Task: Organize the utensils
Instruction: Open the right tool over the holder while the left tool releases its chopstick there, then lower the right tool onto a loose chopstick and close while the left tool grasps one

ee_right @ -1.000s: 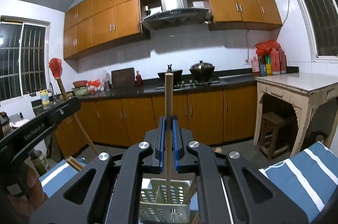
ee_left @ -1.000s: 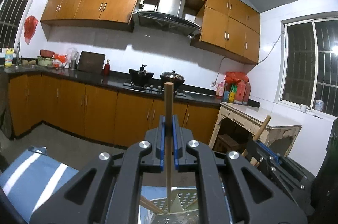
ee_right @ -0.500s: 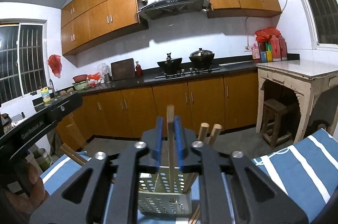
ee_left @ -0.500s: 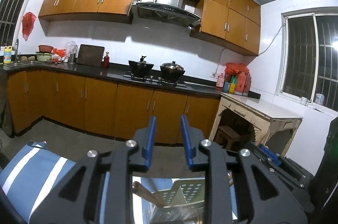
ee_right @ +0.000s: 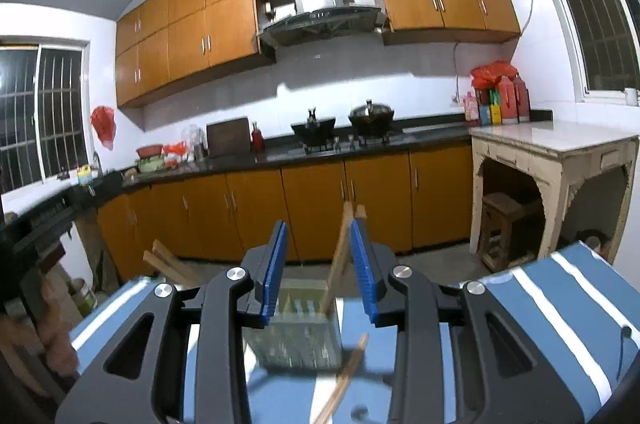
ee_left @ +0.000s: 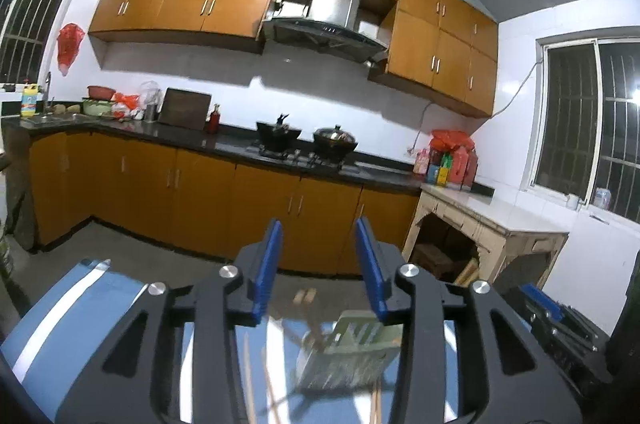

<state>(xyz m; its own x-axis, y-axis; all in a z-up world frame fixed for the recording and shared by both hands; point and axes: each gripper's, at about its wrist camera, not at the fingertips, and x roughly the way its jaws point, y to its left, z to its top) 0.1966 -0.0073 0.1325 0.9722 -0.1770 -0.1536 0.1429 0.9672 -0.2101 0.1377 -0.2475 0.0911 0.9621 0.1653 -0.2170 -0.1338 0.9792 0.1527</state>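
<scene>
Blue pads spread wide on both grippers, nothing held in either. Left gripper point(ee_left: 320, 264) hangs over blue-and-white striped cloth point(ee_left: 72, 308), pale green perforated basket point(ee_left: 356, 340) below and between its fingers, pretty blurry. Right gripper point(ee_right: 319, 262) sits above same basket point(ee_right: 296, 336); wooden chopsticks point(ee_right: 340, 256) stand in it, leaning right, tips near right pad. Two more chopsticks point(ee_right: 170, 266) poke up on left, one loose chopstick point(ee_right: 346, 378) lies on cloth just beside basket.
</scene>
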